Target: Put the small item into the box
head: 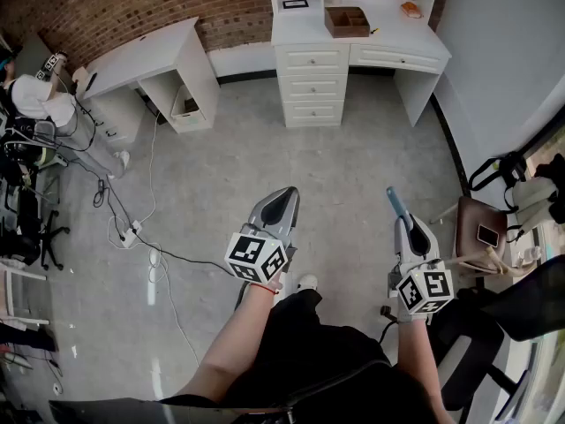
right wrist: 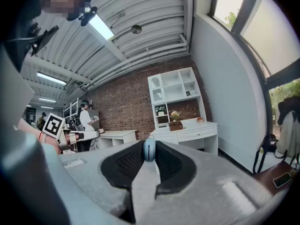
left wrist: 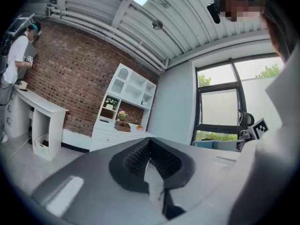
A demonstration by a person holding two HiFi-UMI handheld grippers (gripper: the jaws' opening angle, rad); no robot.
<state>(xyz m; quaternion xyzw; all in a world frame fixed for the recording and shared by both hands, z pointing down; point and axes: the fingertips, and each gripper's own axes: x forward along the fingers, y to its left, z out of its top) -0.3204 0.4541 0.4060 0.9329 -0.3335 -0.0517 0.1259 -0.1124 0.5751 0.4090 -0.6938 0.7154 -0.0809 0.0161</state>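
I cannot make out what the small item (right wrist: 149, 150) is. Only a rounded pale blue end shows above the right gripper (right wrist: 149, 163), whose pads pinch it from both sides and cover the rest. From the head view it is no more than a thin blue sliver sticking out past the tips.

The box (head: 346, 21) stands well away from me, on the white desk (head: 397, 41) against the brick wall. It is brown and open-topped, but too small here for me to tell what is in it.

The left gripper (left wrist: 149, 143) has its pads pressed together at the tips with nothing between them, which only its own view lets me see. The head view shows just its grey back.

Both gripper views look level across the room and catch the shelves above the desk, which the head view crops. They also show a person in white (right wrist: 86, 112) standing at the other desk, squeezed against the head view's left edge.

Both forearms reach forward at waist height, side by side and apart, jaws pointing toward the desk.
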